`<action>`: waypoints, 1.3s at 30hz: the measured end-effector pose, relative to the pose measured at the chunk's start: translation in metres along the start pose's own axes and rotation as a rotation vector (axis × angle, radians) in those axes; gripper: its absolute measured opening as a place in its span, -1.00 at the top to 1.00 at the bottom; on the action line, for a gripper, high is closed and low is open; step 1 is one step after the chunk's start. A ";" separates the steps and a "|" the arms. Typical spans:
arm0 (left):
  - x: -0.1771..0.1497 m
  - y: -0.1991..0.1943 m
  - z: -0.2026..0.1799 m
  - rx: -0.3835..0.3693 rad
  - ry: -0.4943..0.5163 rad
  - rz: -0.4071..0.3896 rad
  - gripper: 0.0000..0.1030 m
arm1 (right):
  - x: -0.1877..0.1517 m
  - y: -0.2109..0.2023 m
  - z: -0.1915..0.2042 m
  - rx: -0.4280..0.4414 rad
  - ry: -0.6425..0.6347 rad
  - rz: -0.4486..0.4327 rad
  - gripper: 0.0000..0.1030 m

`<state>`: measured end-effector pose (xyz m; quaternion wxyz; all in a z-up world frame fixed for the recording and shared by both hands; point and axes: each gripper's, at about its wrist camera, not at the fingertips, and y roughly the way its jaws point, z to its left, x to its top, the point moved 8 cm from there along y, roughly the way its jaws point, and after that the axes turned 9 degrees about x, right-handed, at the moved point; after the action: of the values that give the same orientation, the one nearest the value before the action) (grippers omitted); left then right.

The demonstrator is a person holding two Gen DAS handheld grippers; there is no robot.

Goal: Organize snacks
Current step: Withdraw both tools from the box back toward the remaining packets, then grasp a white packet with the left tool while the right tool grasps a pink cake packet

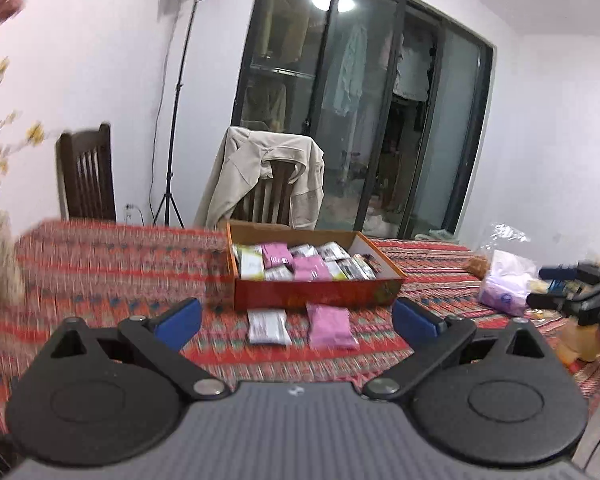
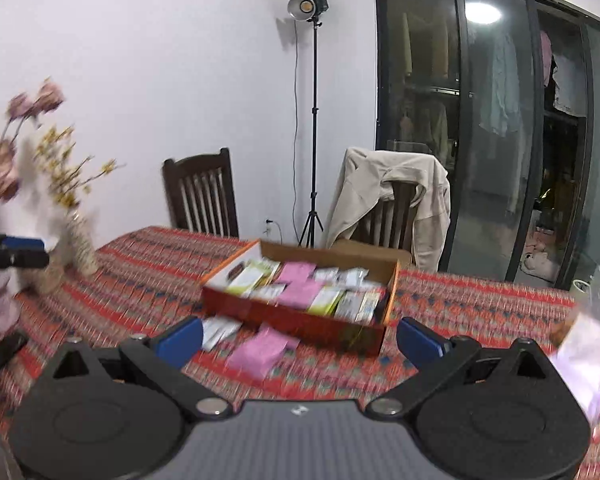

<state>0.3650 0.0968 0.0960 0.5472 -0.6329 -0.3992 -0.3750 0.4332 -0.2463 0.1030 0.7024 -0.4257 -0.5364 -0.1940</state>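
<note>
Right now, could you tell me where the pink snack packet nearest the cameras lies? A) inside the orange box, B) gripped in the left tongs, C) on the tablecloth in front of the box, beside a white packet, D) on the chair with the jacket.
C: the pink packet lies on the tablecloth before the orange box, beside a white packet.

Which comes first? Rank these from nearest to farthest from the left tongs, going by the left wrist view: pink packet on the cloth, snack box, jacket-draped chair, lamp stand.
1. Pink packet, on the cloth between the open left tongs.
2. Snack box, just behind the packet.
3. Jacket-draped chair, beyond the table's far edge.
4. Lamp stand, back left against the wall.
</note>
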 end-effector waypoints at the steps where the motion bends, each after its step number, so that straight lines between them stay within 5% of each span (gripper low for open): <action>1: -0.013 -0.006 0.002 -0.006 -0.014 0.016 -1.00 | -0.013 -0.006 0.008 -0.006 -0.010 0.003 -1.00; 11: -0.105 -0.056 -0.004 0.052 0.043 0.037 -1.00 | -0.110 -0.030 0.072 -0.052 -0.026 0.039 -1.00; 20: -0.134 -0.041 -0.005 0.081 0.051 0.069 -1.00 | -0.154 -0.017 0.090 -0.030 0.077 0.065 -1.00; 29: -0.120 0.029 0.006 0.110 0.045 0.121 -1.00 | -0.146 0.039 0.080 -0.001 0.148 0.068 -1.00; 39: -0.072 0.151 0.007 0.117 0.106 0.158 -1.00 | -0.086 0.194 0.039 -0.030 0.156 0.108 -0.85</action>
<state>0.4744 0.0847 -0.0302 0.6313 -0.6089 -0.3397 -0.3396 0.5216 -0.1218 -0.0494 0.7450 -0.4480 -0.4536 -0.1963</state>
